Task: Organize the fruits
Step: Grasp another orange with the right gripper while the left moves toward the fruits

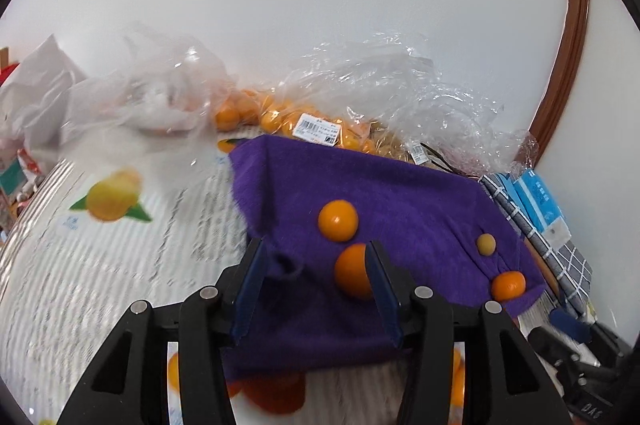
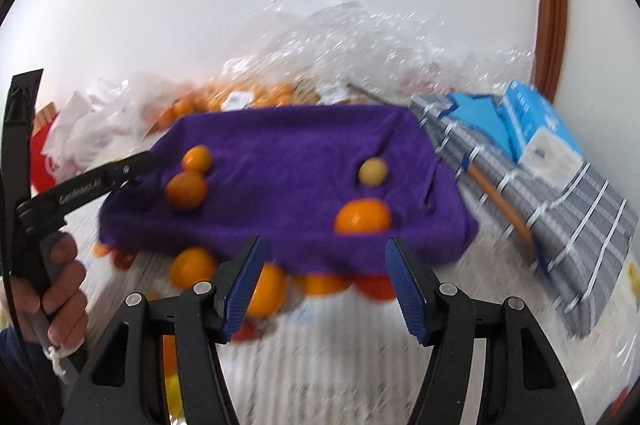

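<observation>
Left gripper (image 1: pixel 316 273): jaws apart over the cloth (image 1: pixel 400 193), empty.
Right gripper (image 2: pixel 324 277): apart, empty.
Right view only: hand (image 2: pixel 60 289) gripping left handle.

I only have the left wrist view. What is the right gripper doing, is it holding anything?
Observer: No. The right gripper is open with nothing between its pads, and it faces the front edge of the purple cloth.
Operator: Anything along that front edge?
Observer: Yes, several loose oranges lie there, some partly under the cloth.
Operator: How does my left gripper look from outside?
Observer: The left gripper has its tip at the cloth's left edge, close beside the orange pair on top. I cannot tell whether it touches the cloth.
</observation>
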A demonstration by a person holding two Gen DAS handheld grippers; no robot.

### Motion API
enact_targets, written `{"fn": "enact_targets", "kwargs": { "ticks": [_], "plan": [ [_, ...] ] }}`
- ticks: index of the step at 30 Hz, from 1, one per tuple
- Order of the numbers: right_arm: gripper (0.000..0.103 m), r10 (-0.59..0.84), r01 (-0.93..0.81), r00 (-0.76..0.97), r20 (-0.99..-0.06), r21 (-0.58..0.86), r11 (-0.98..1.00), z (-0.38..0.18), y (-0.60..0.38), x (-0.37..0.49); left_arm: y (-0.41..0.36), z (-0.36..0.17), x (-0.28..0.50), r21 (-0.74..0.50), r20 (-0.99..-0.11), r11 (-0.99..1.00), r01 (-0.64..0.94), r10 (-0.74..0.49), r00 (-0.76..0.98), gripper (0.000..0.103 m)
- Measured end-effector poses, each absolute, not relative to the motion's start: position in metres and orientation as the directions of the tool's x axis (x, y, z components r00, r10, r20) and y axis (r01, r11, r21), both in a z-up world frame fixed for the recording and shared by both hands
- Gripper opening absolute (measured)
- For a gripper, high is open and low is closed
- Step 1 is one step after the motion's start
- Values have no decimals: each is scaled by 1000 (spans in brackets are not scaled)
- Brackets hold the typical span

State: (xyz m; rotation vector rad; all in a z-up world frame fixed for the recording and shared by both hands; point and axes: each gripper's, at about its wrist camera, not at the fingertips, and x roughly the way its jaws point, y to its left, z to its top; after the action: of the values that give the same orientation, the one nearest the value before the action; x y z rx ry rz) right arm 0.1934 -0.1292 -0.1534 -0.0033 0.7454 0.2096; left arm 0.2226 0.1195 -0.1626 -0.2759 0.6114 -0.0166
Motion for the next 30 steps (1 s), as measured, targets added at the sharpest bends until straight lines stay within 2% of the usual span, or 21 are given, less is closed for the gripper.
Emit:
{"fn": "enact_targets", "kwargs": {
  "ticks": [4, 10, 14, 21, 27, 30],
  "plan": [
    [45, 212, -203, 677, -705, 97, 974, -169, -126, 185, 130, -167, 203, -287, -569, 955, -72, -110, 815, 48],
    [45, 280, -212, 657, -700, 185, 959, -169, -119, 191, 133, -171, 191, -265, -584, 961, -82, -92, 807, 48],
    [45, 275, -200, 635, -722, 190, 961, -177, -110, 203, 135, -171, 191, -265, -584, 960, -89, -86, 807, 49],
    [32, 286, -194, 584, -760, 211, 958, -187, -106, 220, 141, -172, 195, -304, -587, 948, -91, -112, 802, 48],
    [32, 284, -142, 619, -732, 252, 957, -180, -129, 214, 134, -173, 193, -285, -590, 956, -70, -117, 799, 48],
    [32, 228, -101, 644, -730, 214, 971, -175, -147, 204, 130, -174, 195, -285, -599, 957, -49, -138, 789, 48]
  ]
}}
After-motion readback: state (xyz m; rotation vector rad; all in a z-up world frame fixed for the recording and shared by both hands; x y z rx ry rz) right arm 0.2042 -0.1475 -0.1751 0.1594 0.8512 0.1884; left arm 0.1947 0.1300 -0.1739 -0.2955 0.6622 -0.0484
